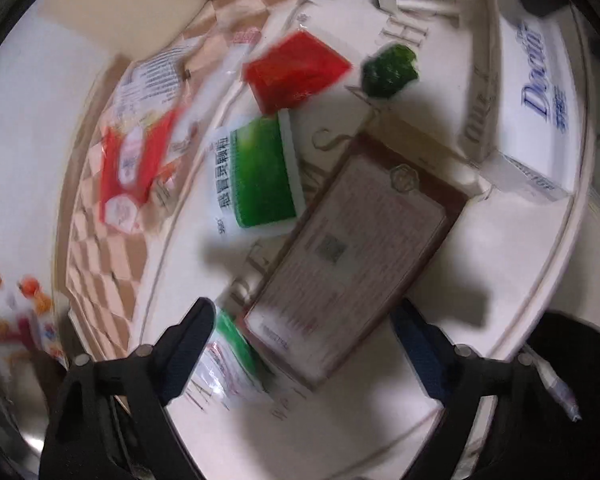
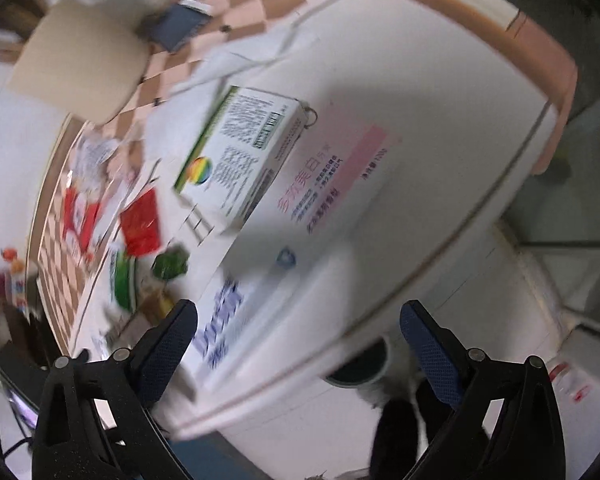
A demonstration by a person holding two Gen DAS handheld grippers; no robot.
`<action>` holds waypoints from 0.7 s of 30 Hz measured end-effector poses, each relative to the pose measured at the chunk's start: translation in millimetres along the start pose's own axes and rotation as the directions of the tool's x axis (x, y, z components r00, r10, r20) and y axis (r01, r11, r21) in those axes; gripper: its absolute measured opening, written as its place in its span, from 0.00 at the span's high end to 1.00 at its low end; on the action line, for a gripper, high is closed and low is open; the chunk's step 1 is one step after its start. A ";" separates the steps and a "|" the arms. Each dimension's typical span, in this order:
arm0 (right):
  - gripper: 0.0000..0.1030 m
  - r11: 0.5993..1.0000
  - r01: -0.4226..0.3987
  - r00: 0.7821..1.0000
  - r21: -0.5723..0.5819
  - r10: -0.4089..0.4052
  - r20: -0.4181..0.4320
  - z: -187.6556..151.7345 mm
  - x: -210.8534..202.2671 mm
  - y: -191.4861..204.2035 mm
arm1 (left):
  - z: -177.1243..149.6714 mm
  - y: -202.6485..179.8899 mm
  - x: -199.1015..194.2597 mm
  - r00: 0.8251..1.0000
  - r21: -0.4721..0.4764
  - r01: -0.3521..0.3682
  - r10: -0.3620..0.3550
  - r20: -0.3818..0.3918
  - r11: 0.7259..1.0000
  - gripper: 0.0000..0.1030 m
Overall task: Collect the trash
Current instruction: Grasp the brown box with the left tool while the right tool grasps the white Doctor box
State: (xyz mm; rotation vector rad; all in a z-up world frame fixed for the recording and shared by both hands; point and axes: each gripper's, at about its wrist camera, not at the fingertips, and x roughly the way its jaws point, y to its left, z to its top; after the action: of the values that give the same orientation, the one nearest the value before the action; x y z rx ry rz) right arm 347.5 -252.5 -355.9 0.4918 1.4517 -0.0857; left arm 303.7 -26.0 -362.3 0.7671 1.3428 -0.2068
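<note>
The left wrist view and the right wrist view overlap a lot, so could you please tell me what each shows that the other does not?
Only the left wrist view shows the brown-bordered flat box lying between the open left gripper fingers. Only the right wrist view shows the barcode face of the white carton, a dark-rimmed bin below the table edge, and the open right gripper. Both show the red packet, the green sachet, the crumpled green wrapper and the long white toothpaste box.

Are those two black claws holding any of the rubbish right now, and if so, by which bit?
No. The left gripper hangs open over the brown box, and the right gripper is open above the white toothpaste box. Neither grips anything.
</note>
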 end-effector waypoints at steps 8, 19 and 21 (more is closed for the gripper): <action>0.04 0.999 -0.024 1.000 0.033 0.024 -0.014 8.5 35.9 8.4 | 26.7 0.9 -0.9 0.994 0.023 0.105 -0.105 -0.013 0.994 0.10; 0.56 0.994 -0.090 0.995 -0.059 0.092 0.034 13.7 12.2 23.3 | 11.5 0.3 -14.9 0.977 -0.104 0.212 -0.210 0.032 0.972 0.39; 0.58 0.992 -0.104 0.993 -0.070 0.107 0.044 10.7 5.8 18.8 | 3.6 -3.2 -24.0 0.979 -0.143 0.203 -0.197 0.055 0.969 0.40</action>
State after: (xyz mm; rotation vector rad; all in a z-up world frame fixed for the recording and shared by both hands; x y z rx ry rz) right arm 364.7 -238.2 -355.9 0.5071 1.3752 0.0356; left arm 298.8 -37.4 -341.2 0.5000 1.3805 -0.2776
